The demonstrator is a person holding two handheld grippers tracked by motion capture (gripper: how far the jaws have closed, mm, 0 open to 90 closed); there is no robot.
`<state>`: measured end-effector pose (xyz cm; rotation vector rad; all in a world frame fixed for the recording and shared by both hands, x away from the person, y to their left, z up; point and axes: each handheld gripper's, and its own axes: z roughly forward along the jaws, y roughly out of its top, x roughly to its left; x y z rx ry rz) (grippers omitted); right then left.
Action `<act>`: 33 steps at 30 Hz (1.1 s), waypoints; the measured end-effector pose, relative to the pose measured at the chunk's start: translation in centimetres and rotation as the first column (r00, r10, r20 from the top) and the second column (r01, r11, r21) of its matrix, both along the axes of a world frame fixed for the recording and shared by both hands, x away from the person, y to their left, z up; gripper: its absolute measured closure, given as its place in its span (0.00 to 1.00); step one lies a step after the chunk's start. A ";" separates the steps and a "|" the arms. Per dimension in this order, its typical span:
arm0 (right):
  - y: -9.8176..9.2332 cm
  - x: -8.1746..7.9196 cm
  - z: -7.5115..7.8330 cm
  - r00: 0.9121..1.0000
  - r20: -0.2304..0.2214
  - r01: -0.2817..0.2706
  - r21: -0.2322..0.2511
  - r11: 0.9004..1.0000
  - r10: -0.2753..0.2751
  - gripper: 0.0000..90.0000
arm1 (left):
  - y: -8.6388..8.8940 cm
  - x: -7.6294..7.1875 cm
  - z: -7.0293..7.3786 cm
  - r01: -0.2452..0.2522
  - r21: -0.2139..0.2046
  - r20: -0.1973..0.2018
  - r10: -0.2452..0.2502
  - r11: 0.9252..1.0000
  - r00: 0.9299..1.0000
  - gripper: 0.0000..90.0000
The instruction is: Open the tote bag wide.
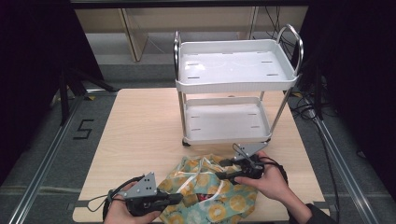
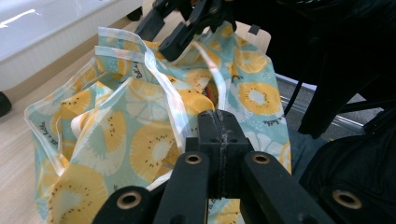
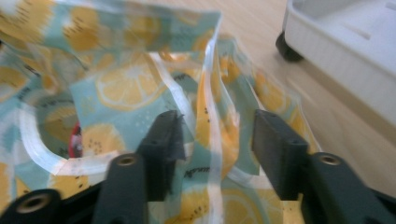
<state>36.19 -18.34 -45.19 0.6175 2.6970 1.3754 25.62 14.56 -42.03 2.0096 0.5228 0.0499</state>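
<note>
A teal cloth bag [image 1: 219,205] printed with yellow fruit slices lies crumpled at the table's near edge. My left gripper [image 1: 179,198] is at the bag's left edge. In the left gripper view its jaws [image 2: 218,126] are pressed shut, with the bag's [image 2: 140,140] fabric and a white strap [image 2: 175,107] running in at their tip. My right gripper [image 1: 223,169] is over the bag's far right side. It stands open [image 3: 217,140], its jaws on either side of an upright fold of the bag [image 3: 126,88] with white trim. Something red [image 3: 74,140] shows inside the bag.
A white two-shelf cart [image 1: 236,84] on wheels stands on the wooden table [image 1: 140,130] just beyond the bag, both shelves bare. Its lower tray [image 3: 345,46] and a wheel [image 3: 286,49] are close to my right gripper. The table's left half is bare.
</note>
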 end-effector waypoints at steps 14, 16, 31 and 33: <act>-1.8 -1.2 2.4 0.999 0.039 -0.037 0.075 0.996 0.034 1.00 | 0.5 -0.2 0.2 0.007 -0.009 0.006 -0.007 1.000 1.000 1.00; -2.5 -1.8 3.1 0.997 0.063 -0.053 0.104 0.993 0.046 1.00 | 0.5 -0.4 0.1 0.011 -0.012 0.000 -0.011 1.000 1.000 0.99; -5.4 -7.0 1.5 0.964 -0.008 -0.267 0.019 0.963 0.267 1.00 | 0.3 -0.6 -3.3 0.044 0.112 -0.090 -0.034 0.993 0.995 0.99; -5.5 -7.3 1.0 0.959 -0.040 -0.279 -0.004 0.960 0.279 1.00 | 0.3 -0.5 -3.7 0.048 0.143 -0.097 -0.034 0.989 0.995 0.99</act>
